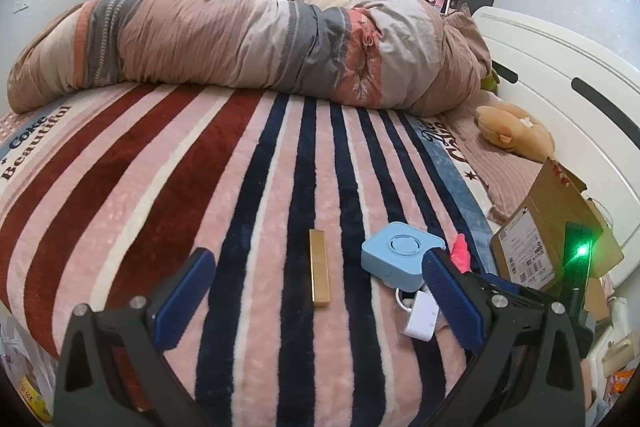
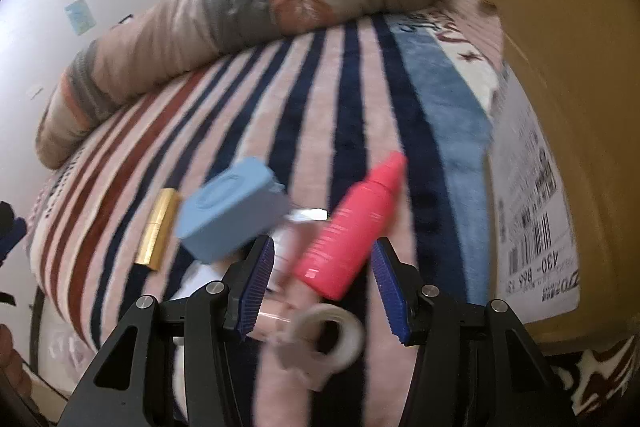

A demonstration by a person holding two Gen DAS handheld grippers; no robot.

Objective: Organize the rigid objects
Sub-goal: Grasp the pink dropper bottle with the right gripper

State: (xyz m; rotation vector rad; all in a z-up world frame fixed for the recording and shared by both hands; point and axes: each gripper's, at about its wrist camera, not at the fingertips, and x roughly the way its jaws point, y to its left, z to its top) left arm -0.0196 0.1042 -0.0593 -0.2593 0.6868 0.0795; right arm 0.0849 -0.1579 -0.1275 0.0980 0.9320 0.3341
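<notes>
On a bed covered by a striped blanket [image 1: 248, 187], two handheld grippers work over a small cluster of household items beside a cardboard box [image 1: 548, 223]. The left gripper [image 1: 320, 291] hovers low above the blanket with its blue-padded fingers [image 1: 188, 295] spread wide and nothing between them. A gold rectangular case [image 1: 319, 267] lies on the blanket in the gap between those fingers, well left of the box. Nearer the box sits a light blue square device [image 1: 400, 253], and a white adapter [image 1: 420, 315] lies just in front of it, partly hidden by the left gripper's right finger. A pink bottle [image 1: 460, 251] lies between the blue device and the box.

The right wrist view, blurred by motion, shows the right gripper [image 2: 324, 287] with its fingers [image 2: 256, 287] apart and the base of the pink bottle [image 2: 352, 231] between them; whether the pads touch the bottle cannot be told. A roll of clear tape [image 2: 332, 339] lies just beneath that gripper, left of the box's labelled side [image 2: 532, 211]. A rolled duvet [image 1: 256, 43] stretches across the far side of the bed, and a tan plush toy [image 1: 512, 135] rests beyond the box near the white headboard [image 1: 560, 75].
</notes>
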